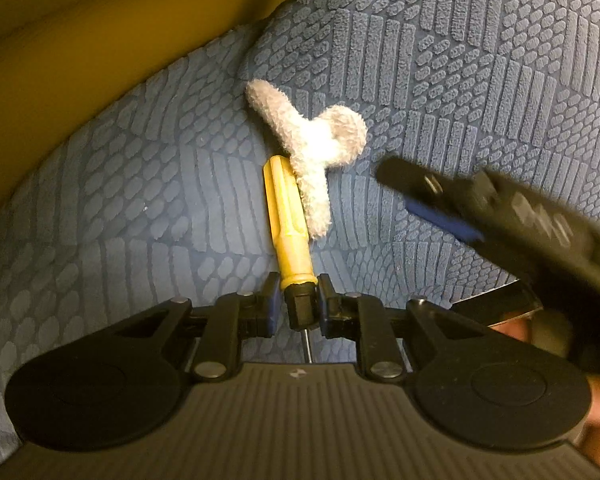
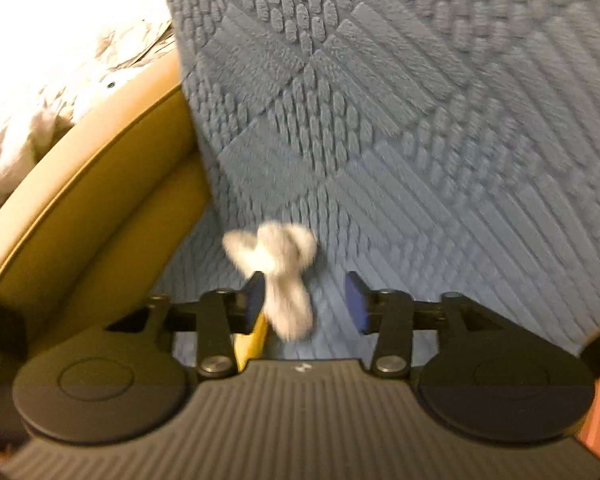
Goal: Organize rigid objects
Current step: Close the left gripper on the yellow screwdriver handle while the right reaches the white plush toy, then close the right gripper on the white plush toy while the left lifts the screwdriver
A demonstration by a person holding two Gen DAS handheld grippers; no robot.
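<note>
A yellow-handled screwdriver [image 1: 288, 216] lies on the blue textured cushion [image 1: 460, 60]. My left gripper [image 1: 298, 300] is shut on its black collar, with the metal shaft pointing back toward the camera. A fluffy white hair claw clip [image 1: 312, 140] lies against the handle's far end. My right gripper [image 1: 428, 196] comes in from the right, blurred, with its jaws apart near the clip. In the right wrist view the right gripper [image 2: 306, 300] is open, with the clip [image 2: 280, 264] between its fingers nearer the left pad, and a bit of the yellow handle [image 2: 254, 342] below.
A tan-yellow sofa arm [image 2: 92, 208] curves along the left of the cushion and also shows in the left wrist view [image 1: 100, 40]. Crumpled white fabric [image 2: 60, 60] lies beyond the arm at far left.
</note>
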